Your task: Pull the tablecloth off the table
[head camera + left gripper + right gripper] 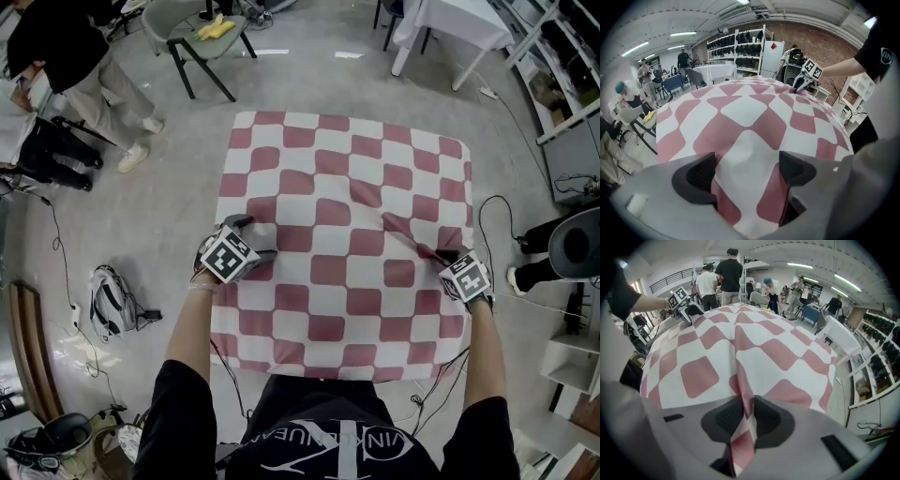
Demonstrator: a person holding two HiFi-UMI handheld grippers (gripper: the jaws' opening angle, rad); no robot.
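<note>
The red-and-white checked tablecloth (pixel 347 206) lies spread over the whole table in front of me, its edges drooping over the sides, so I see nothing of the tabletop itself. It is mostly flat on the far half. On the near right a raised crease runs from the middle of the cloth to my right gripper (pixel 448 259).

In the right gripper view, the right gripper (pixel 743 420) has its jaws drawn close together with a thin upright fold of the cloth pinched between the dark pads; the fold rises out of them as a ridge.

My left gripper (pixel 251 236) sits on the near left part of the cloth, pointing steeply down. In the left gripper view its jaws (pixel 747 173) stand wide apart, straddling a soft hump of cloth; the pads are not squeezing it.

Across the table, each gripper shows in the other's view: the right one (pixel 806 79) at the far right edge, the left one (pixel 684 305) at the far left.

Beyond the table, on the grey floor (pixel 169 187), a backpack (pixel 112 300) lies to the left. A chair (pixel 192 33) with a yellow rag (pixel 216 28) stands far left, with a person (pixel 66 56) beside it. A white-draped table (pixel 450 23) stands far right.
</note>
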